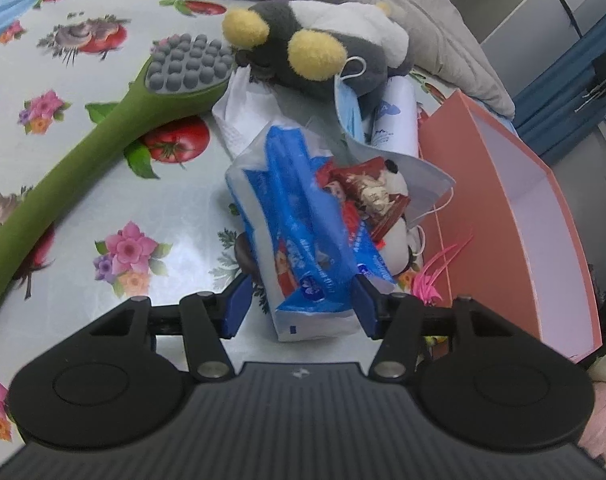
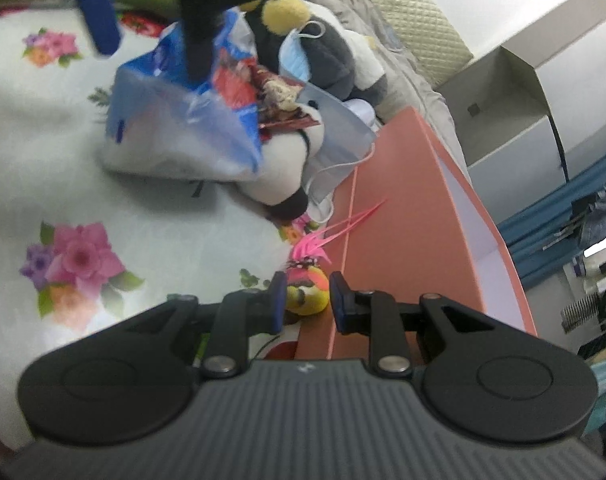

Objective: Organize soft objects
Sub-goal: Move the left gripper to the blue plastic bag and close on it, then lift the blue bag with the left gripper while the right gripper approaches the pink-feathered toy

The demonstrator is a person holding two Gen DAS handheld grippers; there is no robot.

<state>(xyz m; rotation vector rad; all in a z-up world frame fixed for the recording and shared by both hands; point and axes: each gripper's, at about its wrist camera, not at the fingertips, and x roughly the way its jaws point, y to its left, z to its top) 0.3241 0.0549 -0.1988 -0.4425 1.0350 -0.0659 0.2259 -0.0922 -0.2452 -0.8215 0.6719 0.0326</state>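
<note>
Below, left claw (image 1: 299,300) clenched on blue-white tissue pack (image 1: 303,240) — right claw (image 2: 305,296) parted around yellow toy (image 2: 307,300).

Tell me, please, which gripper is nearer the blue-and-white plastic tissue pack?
Left. The left gripper straddles the blue-and-white plastic tissue pack; the right gripper is apart, around a small yellow-and-pink toy.
</note>
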